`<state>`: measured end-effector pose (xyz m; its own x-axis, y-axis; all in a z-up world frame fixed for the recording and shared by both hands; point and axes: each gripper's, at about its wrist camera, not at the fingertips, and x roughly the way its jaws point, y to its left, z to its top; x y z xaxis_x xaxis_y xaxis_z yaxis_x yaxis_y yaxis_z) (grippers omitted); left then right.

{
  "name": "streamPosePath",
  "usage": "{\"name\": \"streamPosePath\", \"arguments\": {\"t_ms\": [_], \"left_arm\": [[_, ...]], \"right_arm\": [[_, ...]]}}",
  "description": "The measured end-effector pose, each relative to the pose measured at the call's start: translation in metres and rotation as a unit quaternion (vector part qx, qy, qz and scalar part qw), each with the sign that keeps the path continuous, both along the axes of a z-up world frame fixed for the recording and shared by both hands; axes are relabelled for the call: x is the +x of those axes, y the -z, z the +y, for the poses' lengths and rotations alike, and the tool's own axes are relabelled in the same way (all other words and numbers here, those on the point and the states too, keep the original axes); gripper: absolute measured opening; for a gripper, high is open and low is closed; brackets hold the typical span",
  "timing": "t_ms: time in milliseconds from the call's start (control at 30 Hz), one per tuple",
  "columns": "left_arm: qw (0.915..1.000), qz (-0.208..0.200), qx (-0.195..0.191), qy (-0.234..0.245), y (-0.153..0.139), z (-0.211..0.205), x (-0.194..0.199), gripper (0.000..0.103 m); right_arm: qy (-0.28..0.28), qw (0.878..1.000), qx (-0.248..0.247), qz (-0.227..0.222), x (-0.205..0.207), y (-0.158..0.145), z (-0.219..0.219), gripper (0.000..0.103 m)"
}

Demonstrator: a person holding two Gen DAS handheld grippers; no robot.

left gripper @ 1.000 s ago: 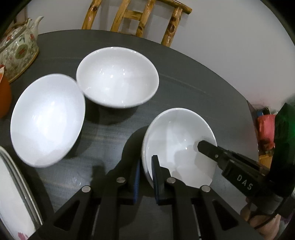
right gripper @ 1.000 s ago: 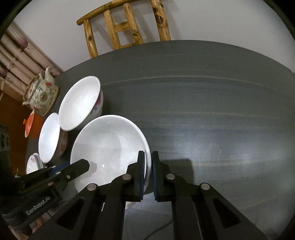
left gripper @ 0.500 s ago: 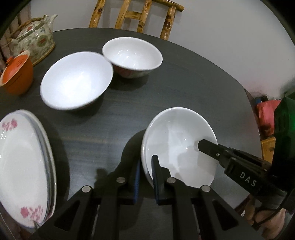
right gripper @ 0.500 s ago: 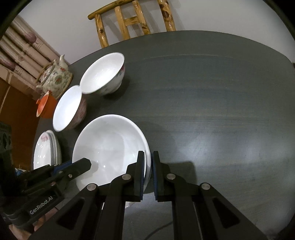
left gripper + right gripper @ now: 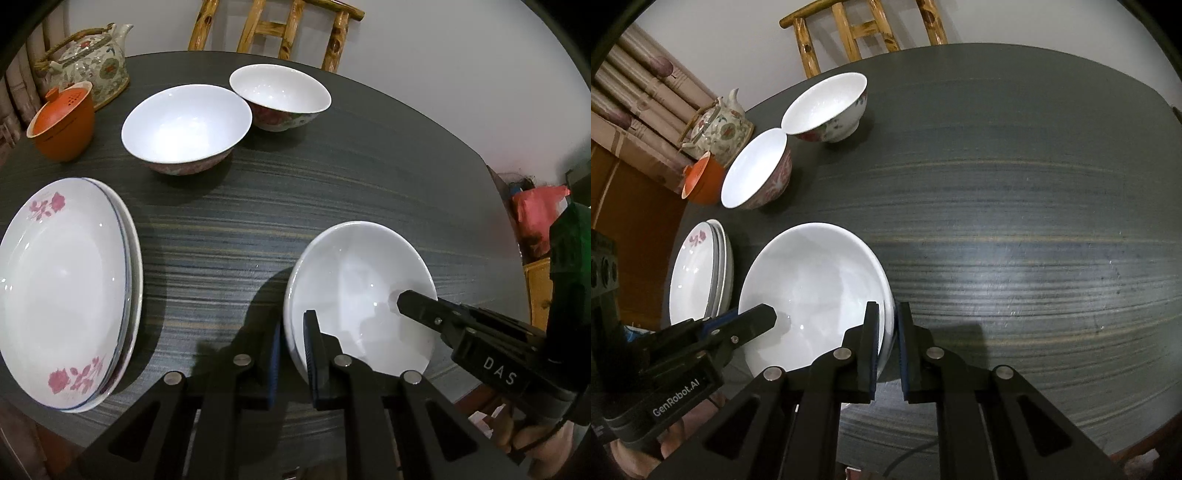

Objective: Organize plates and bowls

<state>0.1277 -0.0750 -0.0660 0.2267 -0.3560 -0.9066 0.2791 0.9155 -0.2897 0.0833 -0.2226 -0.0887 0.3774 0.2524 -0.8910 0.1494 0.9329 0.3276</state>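
The plain white bowl (image 5: 358, 291) sits at lower centre-right of the left wrist view and lower centre-left of the right wrist view, held above the dark table (image 5: 332, 184) by both grippers; nothing is in it. The left gripper (image 5: 291, 354) pinches the bowl's left rim, its fingers narrow with the rim between the pads, and the right gripper (image 5: 888, 347) clamps the opposite rim the same way. In the left view, the right gripper's black finger lies across the bowl's inside from the lower right. At the left edge lies a stack of plates (image 5: 62, 310), the top one with pink flowers and bare of food. Above, at upper centre, two flowered bowls stand side by side with rims touching, the near bowl (image 5: 184, 127) and the far bowl (image 5: 279, 92), both empty. At upper left stand an orange lidded cup (image 5: 62, 122) and a patterned teapot (image 5: 92, 61), with a wooden chair (image 5: 280, 26) behind the table.
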Motion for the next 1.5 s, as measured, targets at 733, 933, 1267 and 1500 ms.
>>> {"name": "streamPosePath", "arguments": {"t_ms": [733,933,1267,1500], "left_arm": [[0.9999,-0.001,0.011,0.005,0.007,0.009,-0.016,0.012],[0.9999,-0.002,0.010,0.004,0.006,0.010,-0.019,0.012],[1.0000,0.000,0.007,-0.002,0.005,0.012,-0.017,0.012],[1.0000,-0.001,0.002,-0.006,0.003,0.015,-0.015,0.012]], "right_arm": [[-0.007,1.000,0.011,0.010,-0.020,0.006,0.009,0.011],[-0.007,1.000,0.018,0.012,-0.022,0.006,0.008,0.013],[-0.008,1.000,0.022,0.011,-0.023,0.003,0.006,0.014],[-0.006,1.000,0.019,0.011,-0.022,0.002,0.006,0.014]]}}
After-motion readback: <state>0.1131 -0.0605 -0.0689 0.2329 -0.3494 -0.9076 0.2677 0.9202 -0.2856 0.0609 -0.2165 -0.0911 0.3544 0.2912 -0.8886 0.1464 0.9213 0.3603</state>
